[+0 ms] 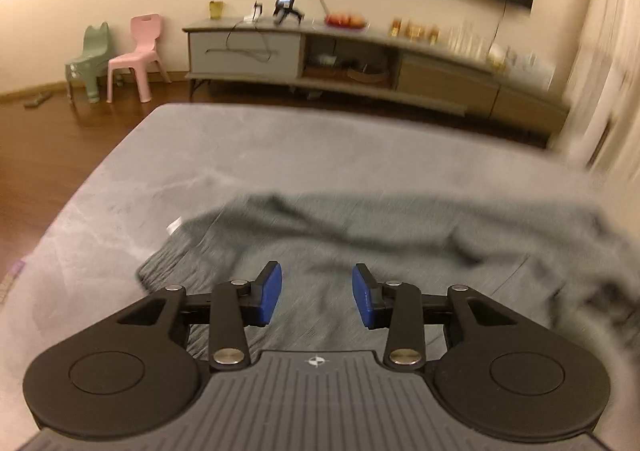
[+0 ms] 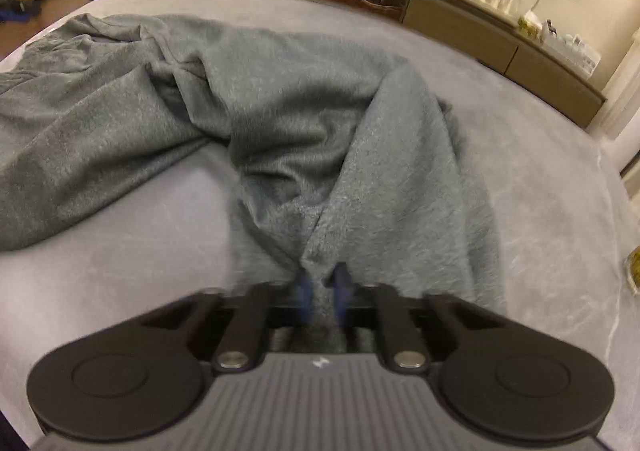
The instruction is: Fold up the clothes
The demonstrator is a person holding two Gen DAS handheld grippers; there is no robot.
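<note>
Garment: a grey knit garment (image 2: 280, 119) lies rumpled across the grey table (image 2: 540, 211), one part trailing to the left, another drawn toward the near edge.

Right gripper (image 2: 323, 293): pressed together on a gathered ridge of the cloth. The blue pads (image 2: 306, 291) are blurred, so how deep the bite goes is hard to say.

Left gripper (image 1: 317, 301): spread apart above the ribbed edge of the garment, nothing between its blue pads (image 1: 269, 293); cloth lies beneath the gap.

Risk, thin pinch: the right hold looks to sit on a narrow pucker; a pull may let it slip free and drop the fold.

Risk, lone pull: with only one side held, dragging likely bunches the cloth further instead of flattening it.

Risk, wrong layer: the left claw, closing here, may take two layers or just the ribbing, giving a crooked fold.

Risk, edge: the left part lies near the table's rim and could slide off if tugged that way.
</note>
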